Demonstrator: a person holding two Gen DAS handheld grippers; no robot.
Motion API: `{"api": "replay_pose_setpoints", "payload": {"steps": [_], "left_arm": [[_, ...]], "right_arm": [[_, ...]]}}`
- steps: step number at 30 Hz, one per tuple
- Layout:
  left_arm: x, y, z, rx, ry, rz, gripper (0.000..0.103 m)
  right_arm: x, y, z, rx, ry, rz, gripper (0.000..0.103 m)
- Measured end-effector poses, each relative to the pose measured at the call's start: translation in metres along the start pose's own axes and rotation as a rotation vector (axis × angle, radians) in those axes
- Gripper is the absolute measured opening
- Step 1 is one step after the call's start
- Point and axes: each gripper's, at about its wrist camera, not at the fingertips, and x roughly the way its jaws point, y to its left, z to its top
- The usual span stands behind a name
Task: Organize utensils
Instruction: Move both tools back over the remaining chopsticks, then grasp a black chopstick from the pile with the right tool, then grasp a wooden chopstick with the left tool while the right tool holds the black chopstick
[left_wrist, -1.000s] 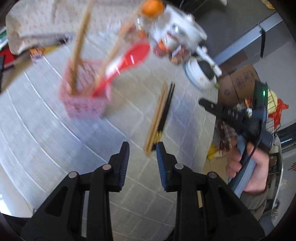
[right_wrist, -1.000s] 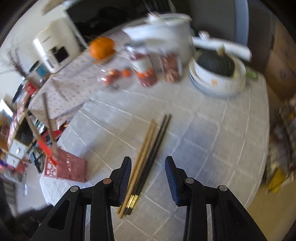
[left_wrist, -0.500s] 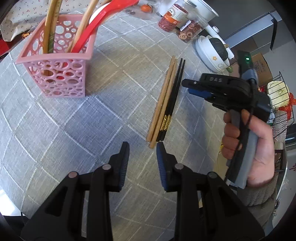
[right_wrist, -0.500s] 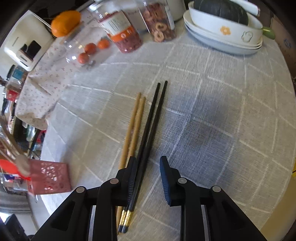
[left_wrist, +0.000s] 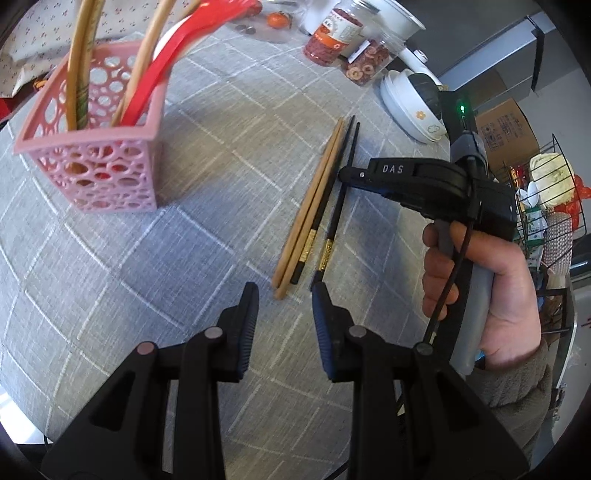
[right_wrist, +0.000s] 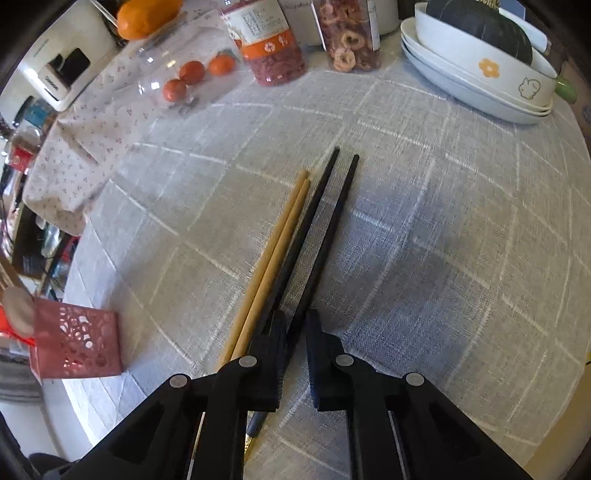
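Two wooden chopsticks (left_wrist: 314, 195) (right_wrist: 273, 251) and two black chopsticks (left_wrist: 338, 206) (right_wrist: 325, 229) lie on the grey checked tablecloth (left_wrist: 207, 155). My right gripper (right_wrist: 295, 328) is down on them, its jaws narrowed around one black chopstick, which lies a little apart from the other. It also shows in the left wrist view (left_wrist: 347, 173). My left gripper (left_wrist: 282, 306) is open and empty, just short of the chopsticks' near ends. A pink perforated basket (left_wrist: 92, 162) (right_wrist: 74, 343) holds wooden utensils and a red spoon (left_wrist: 177, 48).
At the table's far side stand jars (right_wrist: 269, 40), a clear box of tangerines (right_wrist: 184, 77), stacked white dishes with a dark squash (right_wrist: 476, 66) and a floral cloth (right_wrist: 77, 155). The table edge runs at the right (right_wrist: 576, 332).
My right gripper has come down onto the chopsticks and narrowed around one black chopstick, which has shifted apart from the others. My left gripper stays open and has swung closer to the table.
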Motion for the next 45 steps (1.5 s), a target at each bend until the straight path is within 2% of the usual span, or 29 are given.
{"api": "replay_pose_setpoints", "payload": {"steps": [6,11,15,18,23,28,30,33,38,45], "left_arm": [[0.005,-0.010,0.007,0.038,-0.007,0.009,0.031],[0.023,-0.035,0.024,0.109,-0.016,0.049,0.031],[0.050,-0.054,0.047,0.168,-0.027,0.123,0.031],[0.067,-0.055,0.069,0.166,-0.037,0.157,0.031],[0.089,-0.051,0.097,0.140,-0.010,0.194,0.031],[0.103,-0.056,0.099,0.201,0.048,0.201,0.027],[0.102,-0.053,0.101,0.183,0.050,0.201,0.020],[0.093,-0.047,0.102,0.153,0.039,0.148,0.020],[0.095,-0.046,0.103,0.181,0.052,0.187,0.020],[0.104,-0.067,0.111,0.274,0.057,0.255,0.020]], "right_arm": [[-0.002,-0.001,-0.007,-0.007,0.030,-0.004,0.009],[-0.026,-0.009,-0.011,0.008,-0.010,0.021,0.006],[-0.036,-0.021,-0.018,0.012,-0.008,0.022,0.006],[-0.044,-0.034,-0.021,0.031,-0.012,0.017,0.006],[-0.061,-0.038,-0.023,0.027,-0.048,0.031,0.006],[-0.065,-0.035,-0.021,0.012,-0.064,0.054,0.006],[-0.066,-0.035,-0.021,0.013,-0.065,0.056,0.006],[-0.065,-0.035,-0.020,0.009,-0.065,0.055,0.006],[-0.065,-0.031,-0.020,0.001,-0.069,0.063,0.006],[-0.064,-0.030,-0.018,0.008,-0.069,0.061,0.006]]}}
